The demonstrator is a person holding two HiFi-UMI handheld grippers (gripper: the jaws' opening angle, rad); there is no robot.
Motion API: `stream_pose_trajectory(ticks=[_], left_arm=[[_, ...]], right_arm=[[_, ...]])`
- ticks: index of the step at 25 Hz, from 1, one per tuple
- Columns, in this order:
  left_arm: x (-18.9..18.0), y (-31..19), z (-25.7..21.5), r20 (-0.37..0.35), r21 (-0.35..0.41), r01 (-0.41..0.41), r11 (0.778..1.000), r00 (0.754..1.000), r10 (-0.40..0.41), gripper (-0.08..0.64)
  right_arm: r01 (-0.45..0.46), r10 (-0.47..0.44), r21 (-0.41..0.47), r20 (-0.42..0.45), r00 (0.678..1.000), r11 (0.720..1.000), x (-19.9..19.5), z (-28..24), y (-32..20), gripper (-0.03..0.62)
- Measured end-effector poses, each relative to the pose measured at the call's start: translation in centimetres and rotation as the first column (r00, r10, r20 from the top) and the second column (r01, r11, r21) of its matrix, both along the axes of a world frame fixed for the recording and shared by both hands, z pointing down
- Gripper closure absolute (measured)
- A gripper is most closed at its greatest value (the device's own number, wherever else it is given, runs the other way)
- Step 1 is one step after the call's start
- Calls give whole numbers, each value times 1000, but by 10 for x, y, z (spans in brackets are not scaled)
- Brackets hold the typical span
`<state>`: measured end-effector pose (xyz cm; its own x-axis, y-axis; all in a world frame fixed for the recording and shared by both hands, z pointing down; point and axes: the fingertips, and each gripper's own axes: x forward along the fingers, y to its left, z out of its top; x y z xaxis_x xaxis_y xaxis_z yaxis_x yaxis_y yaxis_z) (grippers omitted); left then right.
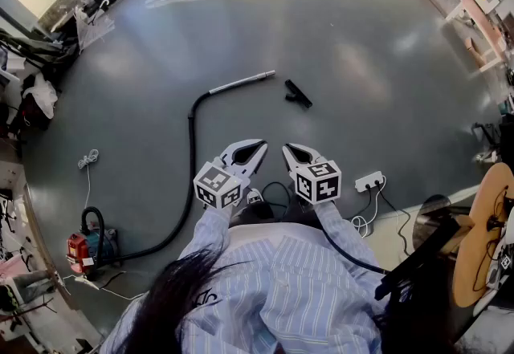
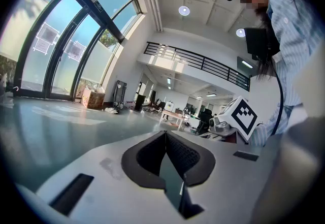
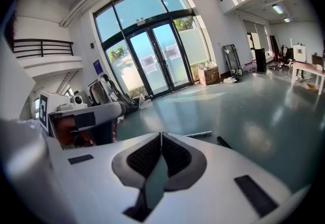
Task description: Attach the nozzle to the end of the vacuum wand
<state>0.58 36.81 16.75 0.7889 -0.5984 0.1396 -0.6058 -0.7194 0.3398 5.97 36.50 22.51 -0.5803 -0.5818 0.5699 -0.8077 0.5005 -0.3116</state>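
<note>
Two grippers sit low in the head view, held side by side just above the person's striped shirt. The left gripper and the right gripper point away from the body with their tips angled toward each other, and both sets of jaws are drawn together. Further out on the grey floor lies the metal wand, its free end pointing toward the black nozzle. The nozzle lies near that end but apart from it. A black hose curves from the wand's other end back to a red and blue vacuum cleaner at the lower left. A white power strip lies to the right of the grippers.

Seen from the left gripper view, the left gripper has its jaws closed with nothing between them. It faces across the open floor, with tall windows at the left and the right gripper's marker cube at the right.

Closed and empty jaws also show in the right gripper view for the right gripper. Beyond its tips the wand and nozzle lie on the floor, with glass doors behind them.
</note>
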Motion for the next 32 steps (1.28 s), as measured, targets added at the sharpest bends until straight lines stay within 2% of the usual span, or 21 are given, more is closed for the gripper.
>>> stream_pose_trajectory(ticks=[10, 18, 25, 32], left_arm=[[0, -1, -3, -16, 0, -3, 1000, 1000, 3, 555], [0, 4, -1, -19, -4, -21, 1000, 1000, 21, 555], [-16, 4, 1, -28, -8, -17, 1000, 999, 17, 555], [-33, 5, 5, -102, -37, 6, 999, 995, -9, 555]], right_arm=[[-13, 13, 3, -11, 1000, 1000, 3, -1, 3, 577], [-66, 66, -3, 32, 997, 998, 8, -2, 3, 577], [-95, 96, -23, 28, 995, 995, 1, 4, 5, 577], [-122, 122, -28, 7, 993, 992, 0, 11, 12, 577]])
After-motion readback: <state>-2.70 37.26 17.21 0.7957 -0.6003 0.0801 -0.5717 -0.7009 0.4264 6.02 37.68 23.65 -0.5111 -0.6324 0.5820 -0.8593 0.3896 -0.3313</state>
